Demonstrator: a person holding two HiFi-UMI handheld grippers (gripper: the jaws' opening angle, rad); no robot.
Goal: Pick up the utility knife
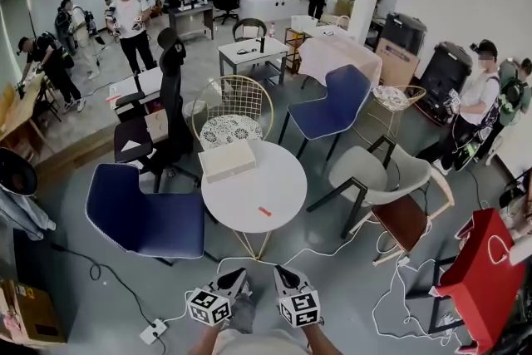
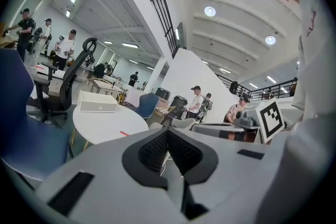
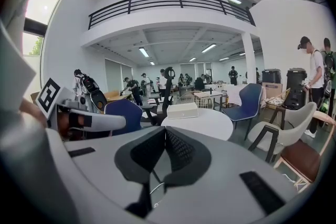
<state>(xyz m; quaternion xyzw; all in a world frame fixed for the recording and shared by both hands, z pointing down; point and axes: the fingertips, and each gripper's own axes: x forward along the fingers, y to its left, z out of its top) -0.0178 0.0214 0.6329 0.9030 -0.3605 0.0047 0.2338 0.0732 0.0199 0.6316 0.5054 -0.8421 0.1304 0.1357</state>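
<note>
The utility knife (image 1: 264, 211) is a small red-orange bar lying on the near right part of the round white table (image 1: 283, 179). It shows as a thin red sliver (image 2: 124, 133) in the left gripper view and cannot be made out in the right gripper view. My left gripper (image 1: 243, 273) and right gripper (image 1: 279, 271) are side by side low in the head view. They hang over the floor, short of the table, and point toward it. The left gripper's (image 2: 168, 135) pads meet with nothing between them. The right gripper (image 3: 165, 134) is likewise shut and empty.
A white box (image 1: 226, 160) lies on the table's far left. A blue chair (image 1: 145, 216) stands to the left, a beige and brown chair (image 1: 391, 191) to the right, and another blue chair (image 1: 332, 104) behind. White cables (image 1: 399, 295) trail over the floor by a red bag (image 1: 482, 278). People stand around the room.
</note>
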